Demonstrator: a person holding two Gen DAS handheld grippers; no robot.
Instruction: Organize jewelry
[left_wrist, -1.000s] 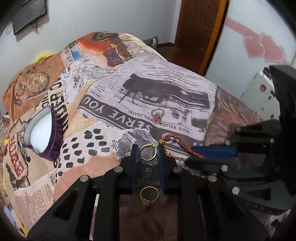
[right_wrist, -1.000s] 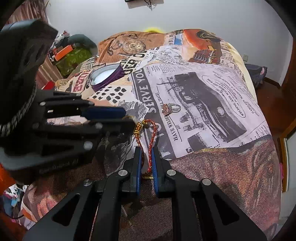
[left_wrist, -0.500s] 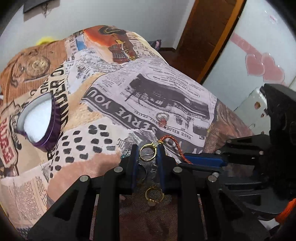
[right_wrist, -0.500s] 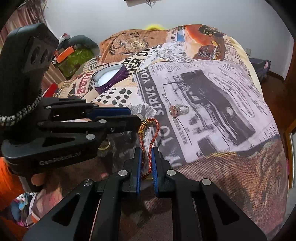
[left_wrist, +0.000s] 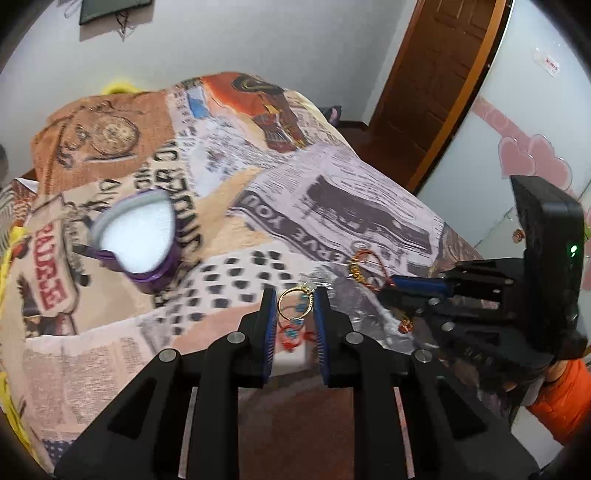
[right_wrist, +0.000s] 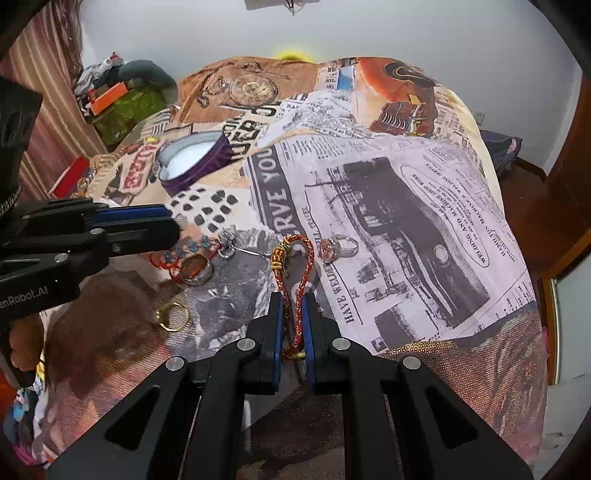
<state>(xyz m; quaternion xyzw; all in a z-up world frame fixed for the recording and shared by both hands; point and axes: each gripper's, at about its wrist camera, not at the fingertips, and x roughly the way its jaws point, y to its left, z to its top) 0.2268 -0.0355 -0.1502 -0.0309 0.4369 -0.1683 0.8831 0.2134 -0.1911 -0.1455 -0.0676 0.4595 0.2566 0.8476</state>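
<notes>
Left wrist view: left gripper (left_wrist: 294, 303) pinches a gold ring (left_wrist: 294, 302) edge-on between its pads, lifted off the bedspread (left_wrist: 332, 192). Thin rim, small contact; any tilt or slack could flip it out into the folds. Purple heart box (left_wrist: 138, 238) sits open toward the bed's left edge, well apart, so probably a long carry.

Right wrist view: right gripper (right_wrist: 294, 317) is closed on the red braided cord (right_wrist: 297, 284), loop trailing forward. Loose pieces lie near: stone ring (right_wrist: 340, 248), silver band (right_wrist: 197, 269), gold hoop (right_wrist: 172, 315). A dragging cord could snag them.
</notes>
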